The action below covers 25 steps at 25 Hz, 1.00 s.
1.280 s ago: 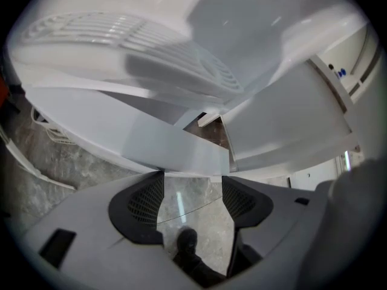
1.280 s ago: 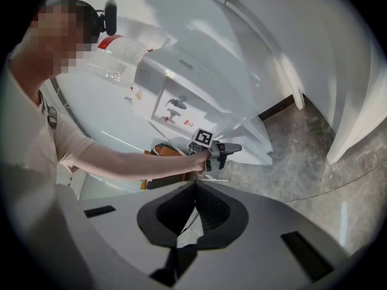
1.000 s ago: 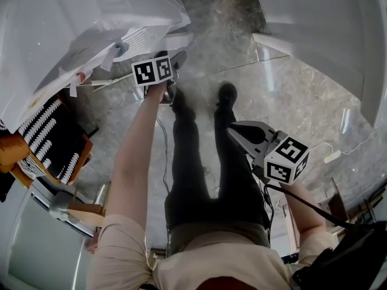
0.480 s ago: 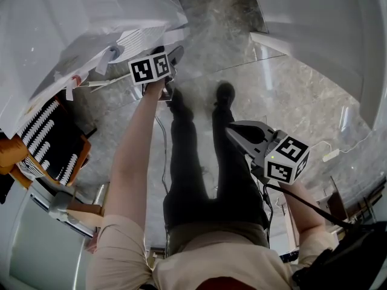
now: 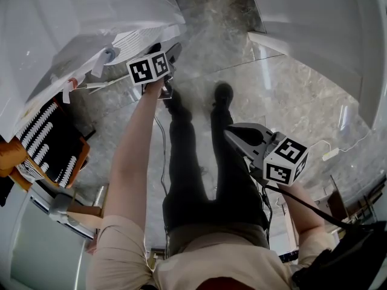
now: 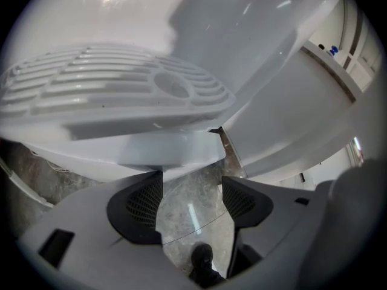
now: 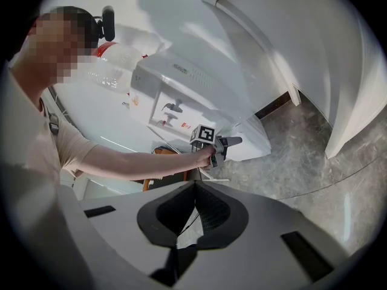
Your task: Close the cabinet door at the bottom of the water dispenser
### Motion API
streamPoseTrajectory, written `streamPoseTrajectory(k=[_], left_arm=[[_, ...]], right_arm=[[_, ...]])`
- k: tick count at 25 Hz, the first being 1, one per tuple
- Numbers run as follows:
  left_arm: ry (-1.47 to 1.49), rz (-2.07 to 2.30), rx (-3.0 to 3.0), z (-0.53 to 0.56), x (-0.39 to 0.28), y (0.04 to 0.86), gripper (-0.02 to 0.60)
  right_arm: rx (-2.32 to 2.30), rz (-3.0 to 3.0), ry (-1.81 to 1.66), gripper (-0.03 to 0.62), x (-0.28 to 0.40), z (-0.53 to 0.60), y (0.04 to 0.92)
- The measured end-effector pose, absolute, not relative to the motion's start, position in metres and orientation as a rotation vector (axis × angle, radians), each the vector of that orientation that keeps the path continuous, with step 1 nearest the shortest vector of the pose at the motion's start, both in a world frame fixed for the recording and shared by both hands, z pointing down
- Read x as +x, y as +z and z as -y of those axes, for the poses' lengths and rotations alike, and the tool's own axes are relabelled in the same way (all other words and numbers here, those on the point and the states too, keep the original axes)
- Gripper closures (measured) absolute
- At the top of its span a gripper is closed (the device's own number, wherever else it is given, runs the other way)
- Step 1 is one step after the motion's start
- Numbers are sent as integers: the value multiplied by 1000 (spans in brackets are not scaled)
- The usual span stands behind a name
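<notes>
Currently the left gripper (image 6: 190,201) gapes empty at six o'clock beneath a white slatted plastic grille (image 6: 121,95); the right gripper (image 7: 193,213) is closed.

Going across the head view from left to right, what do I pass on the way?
Black item with white slats → left gripper, held up by the water dispenser → right gripper → small white plug lying on the floor.
</notes>
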<state>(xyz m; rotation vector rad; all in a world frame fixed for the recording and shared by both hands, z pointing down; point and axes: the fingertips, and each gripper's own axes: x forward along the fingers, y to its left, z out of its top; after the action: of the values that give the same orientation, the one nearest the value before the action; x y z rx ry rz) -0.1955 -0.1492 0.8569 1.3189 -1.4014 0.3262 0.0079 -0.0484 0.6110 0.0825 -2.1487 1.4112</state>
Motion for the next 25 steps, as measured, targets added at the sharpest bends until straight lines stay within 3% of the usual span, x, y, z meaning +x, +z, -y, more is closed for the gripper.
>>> streamPoseTrajectory(k=[25], left_arm=[[218,1483,1314,176,-210,854,299]], right_arm=[[94,2131,1426,582,17,52,610]])
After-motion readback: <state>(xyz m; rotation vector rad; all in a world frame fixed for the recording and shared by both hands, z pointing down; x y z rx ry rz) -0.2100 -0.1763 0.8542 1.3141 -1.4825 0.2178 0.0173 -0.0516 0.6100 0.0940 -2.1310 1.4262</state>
